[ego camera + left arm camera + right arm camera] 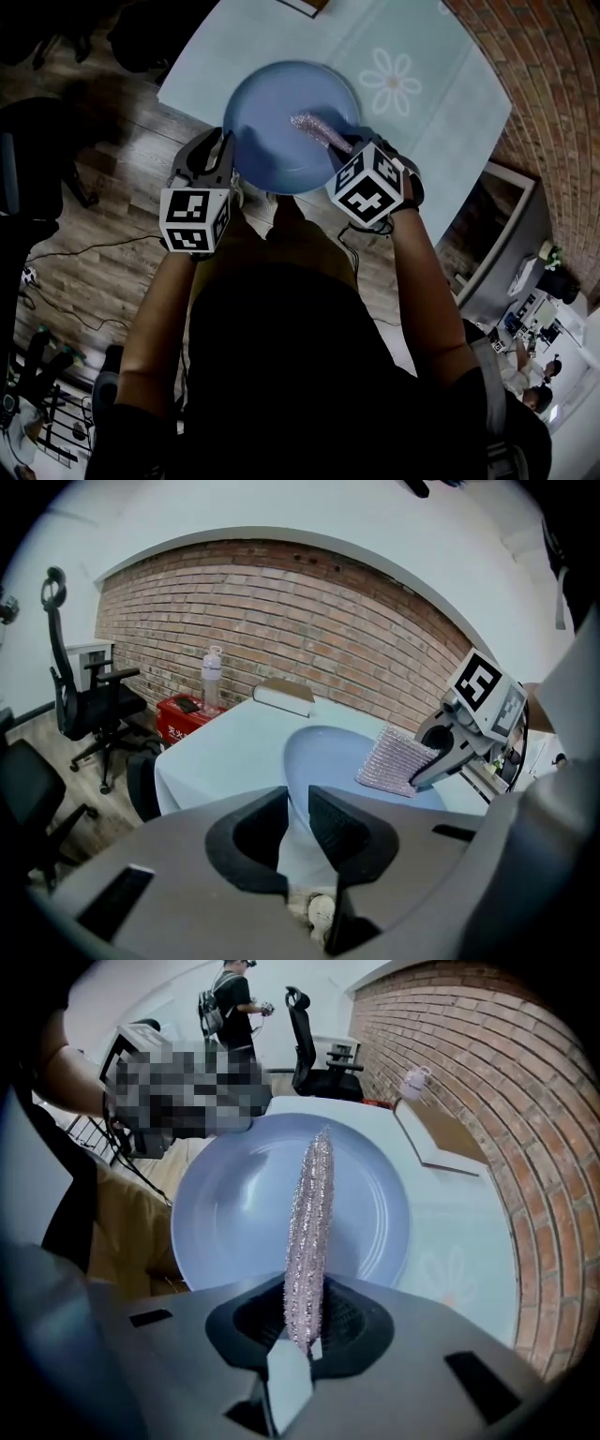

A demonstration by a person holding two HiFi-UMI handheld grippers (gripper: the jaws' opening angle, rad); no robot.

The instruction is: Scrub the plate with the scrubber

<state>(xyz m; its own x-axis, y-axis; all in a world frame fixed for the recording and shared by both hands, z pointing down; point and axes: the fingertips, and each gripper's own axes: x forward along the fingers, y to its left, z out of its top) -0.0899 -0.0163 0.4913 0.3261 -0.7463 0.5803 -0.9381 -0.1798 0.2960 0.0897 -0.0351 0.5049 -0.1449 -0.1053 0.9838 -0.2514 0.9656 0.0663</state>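
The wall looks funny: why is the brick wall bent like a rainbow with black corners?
Left gripper view: the wide-angle lens bows the brick wall into an arch and blackens the corners; right gripper view: the same bowing and dark corners.

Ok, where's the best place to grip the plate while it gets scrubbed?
Take the plate by its thin near rim, edge-on from the person's side, as the left gripper has it, jaws shut across the lip. The rim is slim enough for the jaws, and this likely leaves the middle free for the scrubber in the right gripper.
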